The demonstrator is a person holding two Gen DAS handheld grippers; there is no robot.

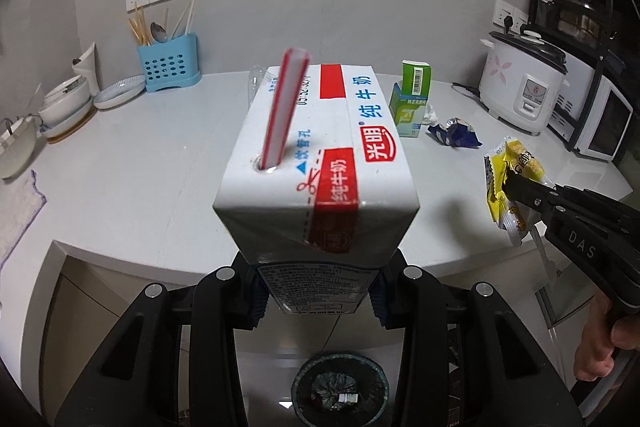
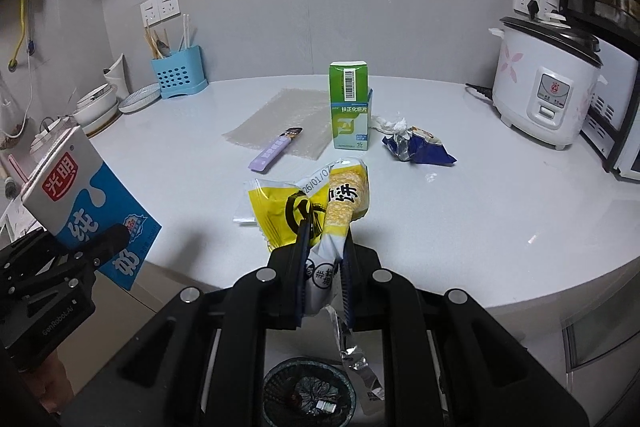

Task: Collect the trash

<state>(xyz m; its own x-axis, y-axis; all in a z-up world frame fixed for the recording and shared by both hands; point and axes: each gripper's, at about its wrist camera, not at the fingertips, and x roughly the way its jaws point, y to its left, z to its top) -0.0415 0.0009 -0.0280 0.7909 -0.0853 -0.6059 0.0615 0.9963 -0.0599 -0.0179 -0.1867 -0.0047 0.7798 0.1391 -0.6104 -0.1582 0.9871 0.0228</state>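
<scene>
Two tools held trash above a bin (image 2: 309, 393) near the white surface (image 2: 460, 219).
The left tool (image 1: 316, 301) clamped a stiff, probably light milk carton (image 1: 316, 163) by its base; the right tool (image 2: 324, 279) pinched a soft, crinkly yellow wrapper (image 2: 316, 203).

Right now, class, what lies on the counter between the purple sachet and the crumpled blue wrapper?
In the right wrist view, the green medicine box stands between the purple sachet and the blue wrapper, with crumpled white tissue beside it.

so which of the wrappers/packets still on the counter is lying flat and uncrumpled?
The purple stick-shaped sachet, lying flat on the clear plastic sheet. The blue foil wrapper and white tissue beside the green box are crumpled.
</scene>
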